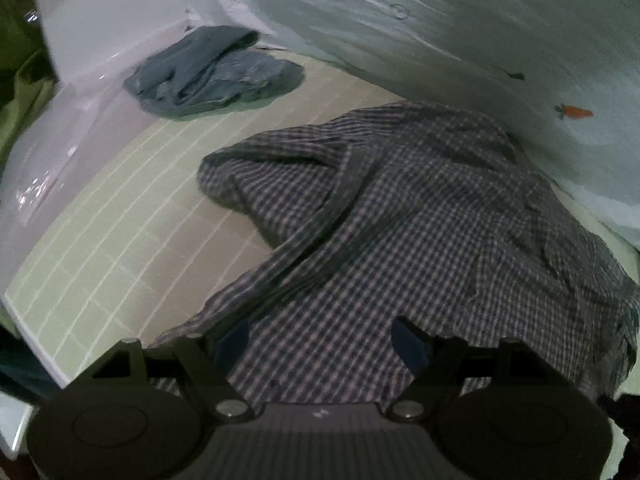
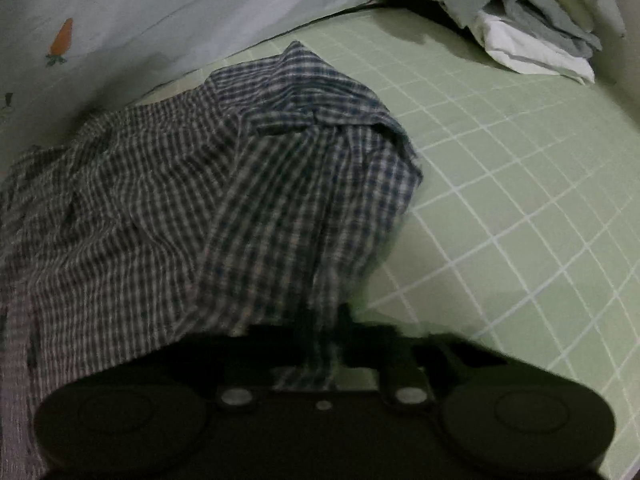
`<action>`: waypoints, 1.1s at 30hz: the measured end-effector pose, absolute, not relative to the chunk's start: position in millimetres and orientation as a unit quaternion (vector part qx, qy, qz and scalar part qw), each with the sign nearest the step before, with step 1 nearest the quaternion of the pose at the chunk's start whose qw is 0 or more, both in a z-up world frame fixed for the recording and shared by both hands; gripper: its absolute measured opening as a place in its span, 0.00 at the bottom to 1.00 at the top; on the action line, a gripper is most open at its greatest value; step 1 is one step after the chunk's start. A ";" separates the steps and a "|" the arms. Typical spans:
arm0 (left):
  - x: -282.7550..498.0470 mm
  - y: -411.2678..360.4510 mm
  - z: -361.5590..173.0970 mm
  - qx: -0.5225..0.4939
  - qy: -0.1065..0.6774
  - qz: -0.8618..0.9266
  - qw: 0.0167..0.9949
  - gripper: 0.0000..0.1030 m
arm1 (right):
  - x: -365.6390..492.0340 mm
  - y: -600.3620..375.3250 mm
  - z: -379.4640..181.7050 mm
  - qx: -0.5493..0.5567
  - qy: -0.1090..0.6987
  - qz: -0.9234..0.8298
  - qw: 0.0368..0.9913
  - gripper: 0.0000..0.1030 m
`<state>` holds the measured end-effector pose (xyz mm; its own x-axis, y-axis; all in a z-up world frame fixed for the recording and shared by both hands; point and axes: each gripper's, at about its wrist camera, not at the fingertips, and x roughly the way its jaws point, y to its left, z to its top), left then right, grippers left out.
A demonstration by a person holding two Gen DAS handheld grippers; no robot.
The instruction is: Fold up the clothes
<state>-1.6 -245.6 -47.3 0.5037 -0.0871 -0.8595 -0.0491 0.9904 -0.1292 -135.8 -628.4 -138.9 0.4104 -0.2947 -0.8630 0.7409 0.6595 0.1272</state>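
Tongs, left: left tongs (image 1: 322,340) stand wide apart over the near part of the checked shirt, one blue-padded finger to each side of the cloth, pinching nothing that can be seen.
Tongs, right: right tongs (image 2: 320,344) are buried under a hanging fold of the same shirt; cloth runs down between the fingers and looks pinched there, but the tips are hidden and blurred, so I cannot tell how they stand.
Bed sheet: pale green sheet with a white grid of lines (image 1: 120,240) covers the bed and carries all the clothes.
Quilt: pale grey-white quilt printed with a small orange carrot (image 1: 440,32) lies along the far side of the shirt, touching its far edge.
Checked shirt: dark blue and white small-check cotton shirt (image 1: 400,220) lies crumpled on the sheet, bunched into ridges, with a long strip of it trailing toward the left tongs. In the right wrist view its right-hand part (image 2: 312,168) is drawn up into a peak.
Blue garment: slate-blue soft garment, loosely heaped (image 1: 212,72), sits well apart from the shirt, beyond it to the left.
Grey and white pile: rumpled grey and white cloths (image 2: 532,28) lie well apart from the shirt, beyond it to the right.
Progress: early, by my judgement. No flat fold or squared edge shows on the shirt. It has yet to be spread smooth and folded; the blue garment looks unfolded too.
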 end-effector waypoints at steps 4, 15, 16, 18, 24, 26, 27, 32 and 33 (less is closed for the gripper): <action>-13.9 -241.2 -46.4 -0.088 0.495 0.007 0.864 0.77 | -145.3 -647.9 -126.5 0.181 0.441 -0.331 0.814 0.03; -56.2 -283.6 -35.9 -0.091 0.483 0.026 0.870 0.77 | -184.8 -709.3 -42.5 -0.262 0.308 -0.418 0.813 0.04; -60.7 -289.3 -36.3 -0.088 0.484 0.027 0.870 0.77 | -190.6 -704.7 -51.3 -0.287 0.309 -0.409 0.809 0.05; -70.5 -300.4 -38.3 -0.084 0.488 0.028 0.868 0.77 | -201.8 -695.1 -74.0 -0.327 0.320 -0.383 0.803 0.06; -94.5 -326.8 -44.4 -0.046 0.509 0.020 0.859 0.77 | -233.3 -689.0 -149.8 -0.168 0.451 -0.308 0.821 0.25; -97.9 -332.4 -42.5 -0.035 0.510 0.021 0.859 0.77 | -241.2 -698.8 -140.5 -0.076 0.427 -0.328 0.839 0.41; -99.0 -335.0 -41.0 -0.030 0.509 0.022 0.860 0.77 | -244.9 -704.0 -135.4 -0.031 0.412 -0.339 0.845 0.44; -103.2 -341.5 -25.4 -0.013 0.494 0.024 0.869 0.78 | -274.1 -752.4 -125.7 0.197 0.319 -0.430 0.821 0.70; -103.5 -342.1 -22.7 -0.011 0.492 0.026 0.870 0.78 | -280.7 -763.1 -127.9 0.240 0.305 -0.447 0.806 0.73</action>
<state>-103.5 -342.1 -22.7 0.5146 0.0348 -0.8567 -0.0555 0.9984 0.0072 -280.7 -763.1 -127.9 0.4148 -0.5746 -0.7055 0.8666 0.4859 0.1139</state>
